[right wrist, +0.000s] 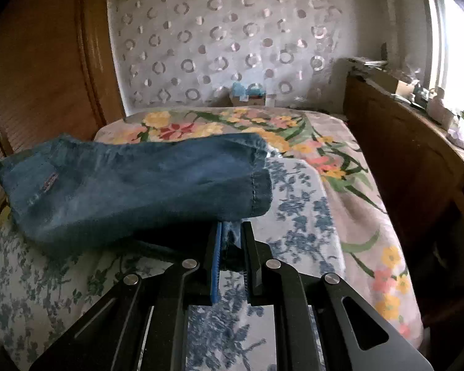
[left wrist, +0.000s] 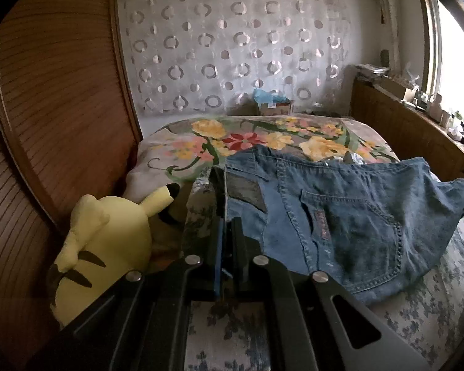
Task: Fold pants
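Left wrist view: the left gripper [left wrist: 224,204] stands nearest the lens, its two black fingers drawn close together and clamped on the left edge of the jeans [left wrist: 349,225]. A blue pad [left wrist: 218,262] lines the inner face of one finger. The denim spreads to the right of the gripper, raised slightly above the bed [left wrist: 433,306]. A back pocket [left wrist: 355,225] with stud trim faces up. The far right corner of the denim meets a dark object at the frame edge; its identity cannot be confirmed from this view. A yellow plush toy [left wrist: 108,247] lies to the left of the gripper, beside the wooden slatted panel [left wrist: 46,123].

Right wrist view: the right gripper [right wrist: 232,235] is closed on a fold of denim at the lower edge of the jeans [right wrist: 133,185]. The hemmed leg opening [right wrist: 259,185] sits just above the fingertips. The garment extends leftward over the blue-patterned bedcover [right wrist: 294,216].

Beyond the jeans lies a floral blanket [right wrist: 340,160]. A small box [left wrist: 275,106] rests at the far end of the bed. A curtain [left wrist: 232,46] with ring patterns covers the rear wall. A cluttered wooden shelf [right wrist: 402,117] and a window [right wrist: 457,46] occupy the right side.
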The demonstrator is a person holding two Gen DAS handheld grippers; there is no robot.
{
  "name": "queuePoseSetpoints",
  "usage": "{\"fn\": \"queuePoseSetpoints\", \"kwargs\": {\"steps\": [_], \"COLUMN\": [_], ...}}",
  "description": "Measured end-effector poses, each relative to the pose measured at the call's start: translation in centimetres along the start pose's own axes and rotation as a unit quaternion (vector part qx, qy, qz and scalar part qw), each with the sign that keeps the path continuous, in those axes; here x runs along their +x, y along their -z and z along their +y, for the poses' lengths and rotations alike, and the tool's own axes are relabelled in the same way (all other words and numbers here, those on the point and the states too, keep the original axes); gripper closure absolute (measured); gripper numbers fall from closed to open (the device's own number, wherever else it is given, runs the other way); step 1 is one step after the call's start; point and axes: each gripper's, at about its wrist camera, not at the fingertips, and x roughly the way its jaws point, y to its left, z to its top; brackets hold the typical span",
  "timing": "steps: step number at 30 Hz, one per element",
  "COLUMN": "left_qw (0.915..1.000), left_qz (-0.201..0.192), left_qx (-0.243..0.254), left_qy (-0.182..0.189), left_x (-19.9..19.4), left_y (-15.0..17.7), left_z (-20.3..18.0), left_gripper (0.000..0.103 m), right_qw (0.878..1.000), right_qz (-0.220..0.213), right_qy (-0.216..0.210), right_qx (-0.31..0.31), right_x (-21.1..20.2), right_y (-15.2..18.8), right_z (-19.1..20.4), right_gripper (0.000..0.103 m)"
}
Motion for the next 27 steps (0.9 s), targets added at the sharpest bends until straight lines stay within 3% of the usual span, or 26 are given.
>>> {"fn": "queuePoseSetpoints", "kwargs": {"steps": [7,19,27], "left_qw": [0.9998,0.9986,0.9976], "left_qz": [-0.012,-0.022,0.011], "left_qx": [-0.004,-0.014,-0.001], "left_qy": [0.012,0.046,0.068], "left_x": [-3.5,-10.9,-12.5], "left_y": [1.3,7.6,12.2], "left_z": [-0.4,-1.1,-2.2], "left_gripper": [0.098,0.098,0.098], "right_qw": [1.000,1.000,1.000], "right_qz": [-0.015,-0.014,0.004], "right_qy": [0.012,0.012,-0.007], "right_qx": [0.008,0.002,0.020], "right_x": [-3.5,-11.7,-14.2], "right_y": [1.5,6.9,9.6], "right_z": [-0.6,-0.4,-1.2], "right_gripper": [0.091,0.091,0.091]}}
